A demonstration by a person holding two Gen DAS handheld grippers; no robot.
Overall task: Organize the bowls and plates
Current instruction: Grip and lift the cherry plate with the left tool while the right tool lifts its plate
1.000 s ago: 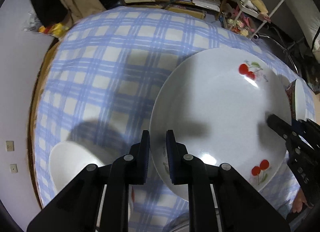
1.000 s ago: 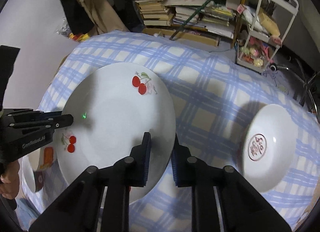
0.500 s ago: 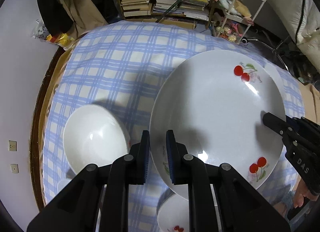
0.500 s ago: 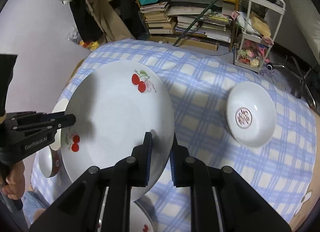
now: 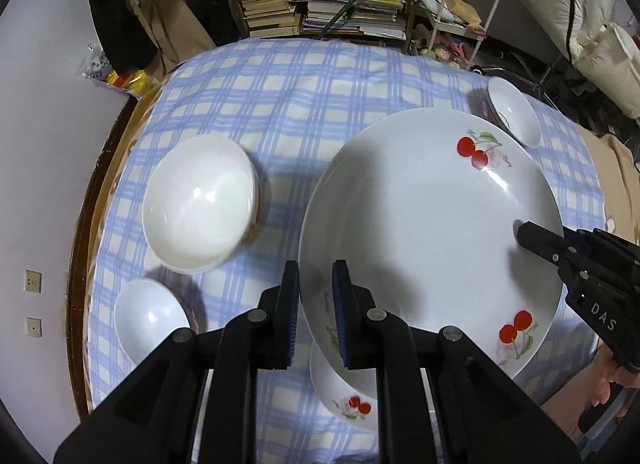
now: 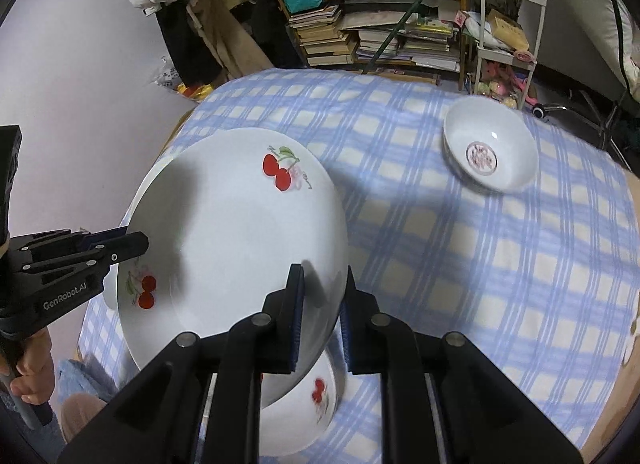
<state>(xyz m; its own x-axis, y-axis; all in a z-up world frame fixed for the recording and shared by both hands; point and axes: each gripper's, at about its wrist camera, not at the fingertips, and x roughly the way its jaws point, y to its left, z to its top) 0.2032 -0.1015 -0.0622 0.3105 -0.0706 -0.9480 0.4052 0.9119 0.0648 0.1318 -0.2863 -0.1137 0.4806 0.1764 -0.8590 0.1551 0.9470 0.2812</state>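
Note:
A large white plate with cherry prints (image 5: pixel 432 232) hangs above the table, held from both sides. My left gripper (image 5: pixel 316 276) is shut on its left rim. My right gripper (image 6: pixel 322 284) is shut on its right rim, where the plate (image 6: pixel 240 232) tilts slightly. The right gripper (image 5: pixel 524 234) also shows at the plate's far edge in the left wrist view, and the left gripper (image 6: pixel 134 244) shows in the right wrist view. A smaller cherry-printed dish (image 5: pixel 344 396) sits on the cloth below the plate, partly hidden by it.
On the blue checked tablecloth (image 5: pixel 304 96) stand a big white bowl (image 5: pixel 200 204), a small white bowl (image 5: pixel 150 318) and a bowl with a red emblem (image 6: pixel 488 148). Stacked books (image 6: pixel 332 36) and a white trolley (image 6: pixel 508 24) stand behind the table.
Both grippers have lifted the plate and carried it back toward the near side of the table. The left bowls and the cherry dish below have come into view.

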